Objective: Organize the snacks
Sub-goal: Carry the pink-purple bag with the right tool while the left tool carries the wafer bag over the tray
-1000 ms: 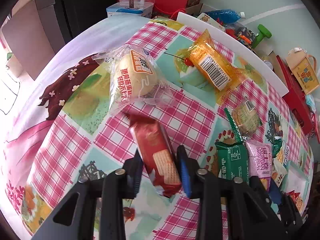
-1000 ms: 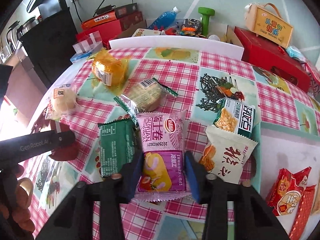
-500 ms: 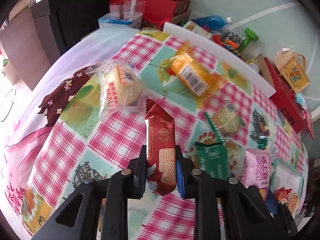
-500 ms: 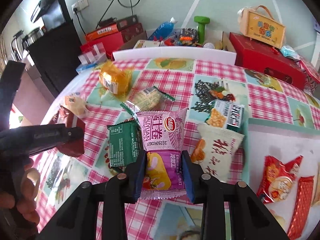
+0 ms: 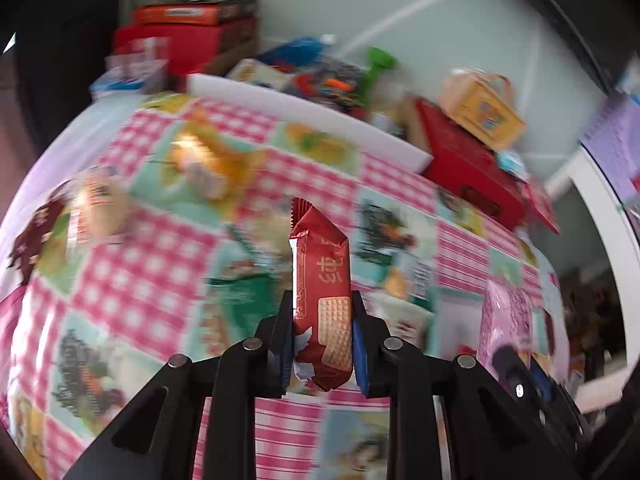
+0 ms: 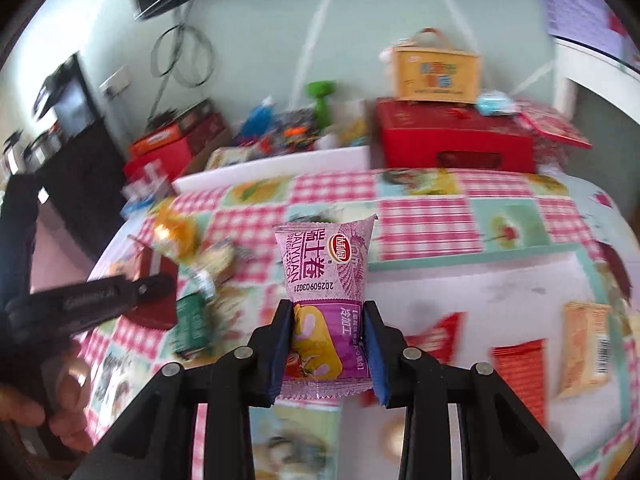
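Note:
My left gripper (image 5: 320, 300) is shut on a red biscuit packet (image 5: 322, 280), held upright above the checked tablecloth (image 5: 132, 264). My right gripper (image 6: 325, 308) is shut on a pink-purple snack packet (image 6: 324, 272), also lifted off the table. That pink packet (image 5: 506, 320) and the right gripper show at the right edge of the left wrist view. In the right wrist view the left gripper (image 6: 156, 288) with its red packet (image 6: 154, 312) sits at the left, held by a hand (image 6: 60, 392). A white tray area (image 6: 492, 284) at the right holds several red and orange packets.
Loose snacks remain on the cloth: a green packet (image 6: 192, 328), an orange-wrapped one (image 6: 176, 232), a bun (image 5: 100, 204). A white board (image 5: 304, 116) edges the table's far side. Red boxes (image 6: 452, 140), a yellow carry box (image 6: 436, 68) and a green dumbbell (image 6: 320, 96) stand behind.
Both grippers closed on their packets, lifted them off the cloth and swung right toward the white tray. The views are now motion-blurred.

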